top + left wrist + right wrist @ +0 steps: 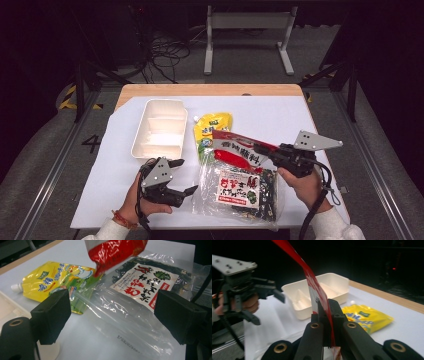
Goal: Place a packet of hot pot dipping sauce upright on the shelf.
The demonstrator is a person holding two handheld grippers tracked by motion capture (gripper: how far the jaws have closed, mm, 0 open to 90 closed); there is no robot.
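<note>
Gripped the red pouch (235,150) by its edge in the right gripper (260,149), lifted above the seaweed bag (243,190) for transfer; left gripper (184,176) gaped wide beside it.

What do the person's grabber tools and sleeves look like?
Both tongs, left and right, are black, with blocky square pads, brass-ringed joints, a grey three-cornered plate on top and a trailing black cable. The sleeves are white; a red-and-gold bracelet circles the left wrist.
</note>
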